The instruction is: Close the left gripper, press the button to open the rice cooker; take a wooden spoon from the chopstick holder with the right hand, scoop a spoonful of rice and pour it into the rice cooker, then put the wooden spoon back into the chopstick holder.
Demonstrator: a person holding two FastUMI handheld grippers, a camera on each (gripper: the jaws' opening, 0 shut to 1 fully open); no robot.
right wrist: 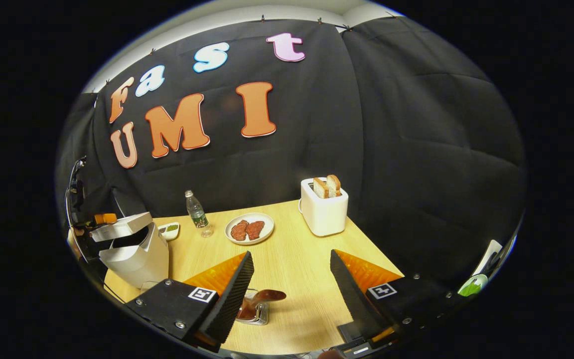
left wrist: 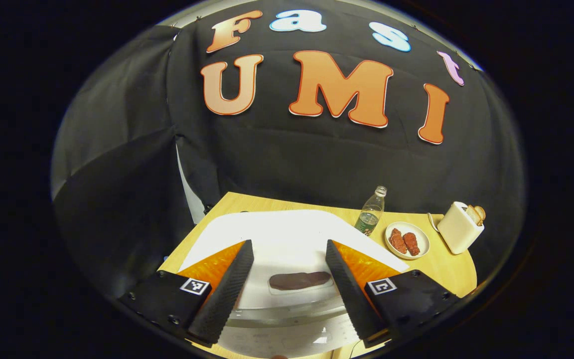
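Black cloth backs a wooden table (right wrist: 297, 259) where the white rice cooker (right wrist: 135, 252) stands at the left edge, lid slightly raised; in the left gripper view it sits under the left gripper (left wrist: 289, 281), jaws wide around the dark button (left wrist: 299, 280). The right gripper (right wrist: 292, 291) hangs wide and empty above the spoon (right wrist: 262, 299) in its holder (right wrist: 256, 315). Farther back stand a bottle (right wrist: 196, 212), a plate (right wrist: 249, 228) and a toaster (right wrist: 324, 208).

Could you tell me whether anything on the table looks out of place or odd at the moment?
Nothing looks spilled or damaged. In the right gripper view, the white rice cooker has its lid tilted partly up, as the task intends. The clear plastic bottle, the white plate of reddish meat and the white toaster holding bread slices stand upright and tidy.
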